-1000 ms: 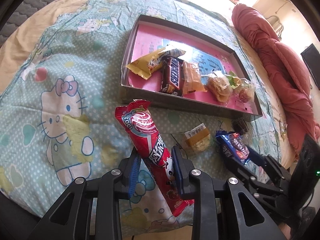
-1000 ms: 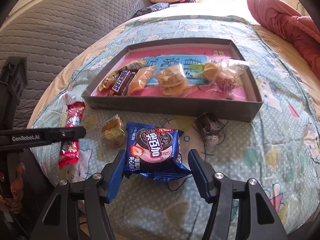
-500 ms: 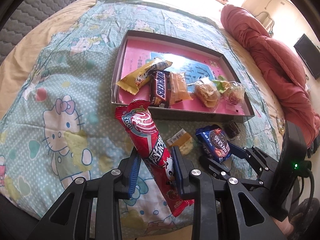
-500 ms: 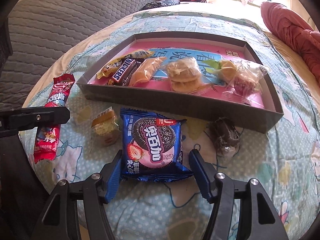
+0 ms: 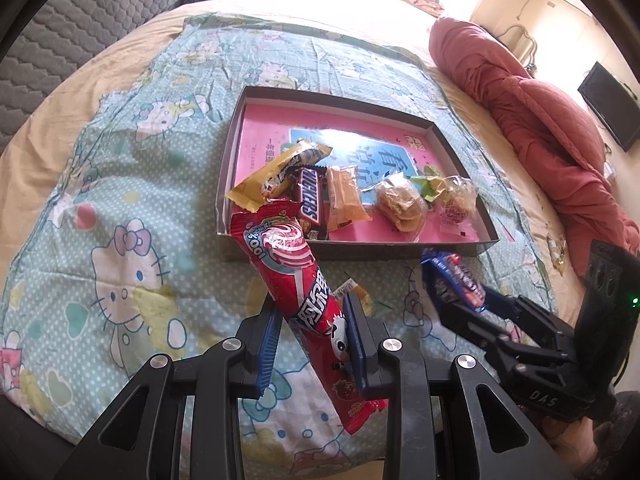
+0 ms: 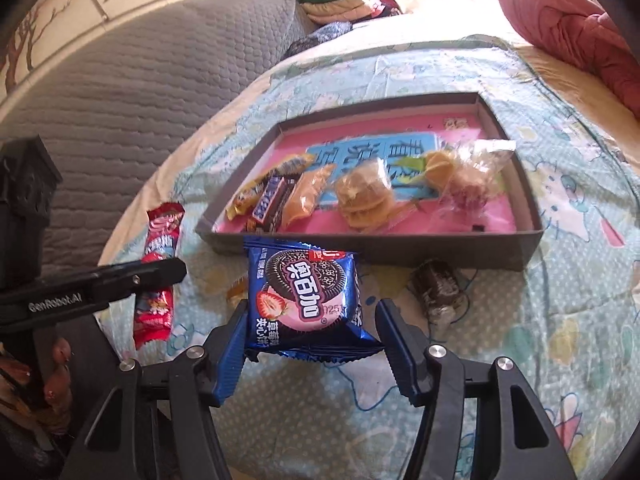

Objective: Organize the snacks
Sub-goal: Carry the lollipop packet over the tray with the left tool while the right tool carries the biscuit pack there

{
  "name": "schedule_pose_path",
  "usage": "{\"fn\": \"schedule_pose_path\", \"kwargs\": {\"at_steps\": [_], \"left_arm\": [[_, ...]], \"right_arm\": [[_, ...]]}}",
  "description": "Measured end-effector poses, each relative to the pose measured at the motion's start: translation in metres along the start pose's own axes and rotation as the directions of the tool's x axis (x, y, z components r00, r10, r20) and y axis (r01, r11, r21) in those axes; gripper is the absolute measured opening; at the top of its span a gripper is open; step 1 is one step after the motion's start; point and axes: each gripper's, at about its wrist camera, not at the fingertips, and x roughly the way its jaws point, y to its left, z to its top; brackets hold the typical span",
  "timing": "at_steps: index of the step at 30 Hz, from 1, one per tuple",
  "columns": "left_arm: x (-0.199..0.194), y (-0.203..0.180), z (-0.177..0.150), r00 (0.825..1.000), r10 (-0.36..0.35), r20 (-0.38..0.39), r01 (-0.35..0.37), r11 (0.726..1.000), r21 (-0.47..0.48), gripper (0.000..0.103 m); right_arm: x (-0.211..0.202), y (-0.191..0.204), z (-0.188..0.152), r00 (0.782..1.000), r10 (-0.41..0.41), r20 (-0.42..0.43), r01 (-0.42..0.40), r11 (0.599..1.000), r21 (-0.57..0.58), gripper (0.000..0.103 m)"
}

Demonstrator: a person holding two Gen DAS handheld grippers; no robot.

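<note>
The red candy packet (image 5: 304, 292) sits clamped between the blue pads of the left gripper (image 5: 314, 338), tilted so its top end leans toward the near left corner of the snack box (image 5: 400, 251) and its bottom end hangs below the jaws. It is lifted off the blanket (image 5: 120, 184), just in front of the box. The left gripper points steeply down over the bed.

The blue cookie packet (image 6: 306, 304) stands between the fingers of the right gripper (image 6: 310, 344), in front of the box's near wall. The jaws have just been closing a little; the left pad seems to touch the packet's edge, while the right one looks slightly apart from it, so a firm grip is hard to confirm. This gripper also angles down toward the box.

Inside the box, along its near wall, lie a yellow packet (image 5: 276, 174), a chocolate bar (image 5: 310, 200), an orange packet (image 5: 344, 196) and clear-wrapped pastries (image 5: 400, 202). A dark wrapped cake (image 6: 436, 290) lies on the blanket before the box's near wall.
</note>
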Motion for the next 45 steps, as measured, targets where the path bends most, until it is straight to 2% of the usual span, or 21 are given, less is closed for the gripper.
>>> {"fn": "schedule_pose_path", "kwargs": {"at_steps": [8,22,45], "left_arm": [[-0.008,-0.009,0.008,0.999,0.002,0.049,-0.004,1.0,0.029,0.032],[-0.005,-0.022,0.035,0.995,0.02,0.097,-0.026,0.998,0.055,0.032],[0.009,-0.026,0.063,0.991,0.01,0.135,-0.017,0.999,0.051,0.032]], "right_arm": [[-0.026,0.009,0.014,0.993,-0.044,0.114,0.052,0.996,-0.07,0.061],[-0.044,-0.001,0.035,0.973,-0.071,0.219,0.093,0.992,-0.09,0.062],[-0.047,-0.016,0.059,0.953,-0.119,0.279,0.144,0.987,-0.073,0.062]]}}
